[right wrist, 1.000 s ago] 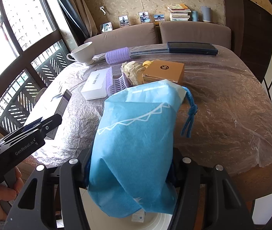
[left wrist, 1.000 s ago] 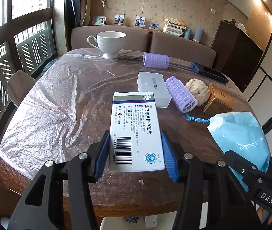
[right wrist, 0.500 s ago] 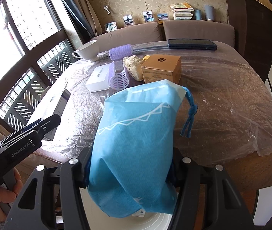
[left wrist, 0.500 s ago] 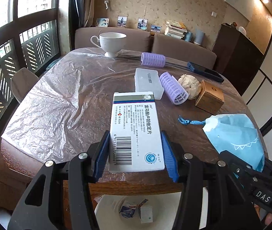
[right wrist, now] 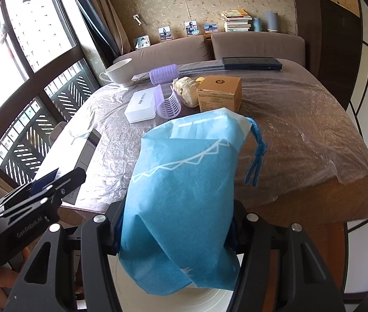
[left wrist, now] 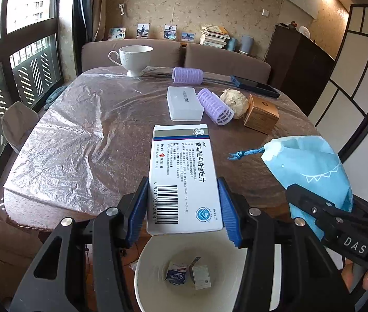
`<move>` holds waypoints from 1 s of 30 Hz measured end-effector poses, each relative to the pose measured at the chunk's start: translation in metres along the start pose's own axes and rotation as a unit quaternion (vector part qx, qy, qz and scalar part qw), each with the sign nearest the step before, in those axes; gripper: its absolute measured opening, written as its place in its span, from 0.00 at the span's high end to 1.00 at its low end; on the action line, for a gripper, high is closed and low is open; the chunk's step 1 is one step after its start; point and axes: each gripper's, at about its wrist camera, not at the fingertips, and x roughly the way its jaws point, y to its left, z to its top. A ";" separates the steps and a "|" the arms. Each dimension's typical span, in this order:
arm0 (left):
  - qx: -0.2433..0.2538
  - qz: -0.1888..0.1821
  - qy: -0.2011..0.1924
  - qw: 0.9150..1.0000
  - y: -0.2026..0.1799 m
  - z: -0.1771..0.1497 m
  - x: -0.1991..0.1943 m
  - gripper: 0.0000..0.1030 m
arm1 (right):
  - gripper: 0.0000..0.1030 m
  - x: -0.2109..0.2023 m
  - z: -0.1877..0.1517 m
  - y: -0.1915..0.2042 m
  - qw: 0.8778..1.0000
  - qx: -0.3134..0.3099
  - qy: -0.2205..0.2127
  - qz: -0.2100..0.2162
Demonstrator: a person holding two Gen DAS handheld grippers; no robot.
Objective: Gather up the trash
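Your left tongs (left wrist: 184, 208) pinch the white medicine box (left wrist: 182, 179) by its long sides, barcode end between the blue pads, the box jutting forward past the near edge of the tabletop (left wrist: 85, 140). Directly below the tongs stands the white bin (left wrist: 145, 273), with two small cartons at its bottom. Your right tongs (right wrist: 176, 236) clamp the blue drawstring bag (right wrist: 184, 182), which bulges out between them, its cord dangling at the right, above the bin's rim (right wrist: 209, 296).
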 end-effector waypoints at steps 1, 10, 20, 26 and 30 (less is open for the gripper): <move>0.003 -0.005 0.003 1.000 0.001 -0.003 -0.002 0.49 | 0.45 -0.001 -0.002 0.001 1.000 0.003 0.000 -0.001; 0.024 -0.030 0.017 0.999 0.007 -0.028 -0.018 0.49 | 0.45 -0.022 -0.036 0.021 1.000 0.010 0.002 -0.011; 0.030 -0.034 0.032 0.998 0.004 -0.053 -0.033 0.49 | 0.45 -0.033 -0.066 0.026 1.000 -0.004 0.024 -0.010; 0.025 -0.027 0.045 0.998 -0.004 -0.068 -0.034 0.49 | 0.45 -0.037 -0.076 0.021 0.999 -0.013 0.038 0.000; 0.026 -0.021 0.050 0.998 -0.011 -0.077 -0.034 0.49 | 0.45 -0.040 -0.081 0.016 0.999 -0.019 0.044 0.004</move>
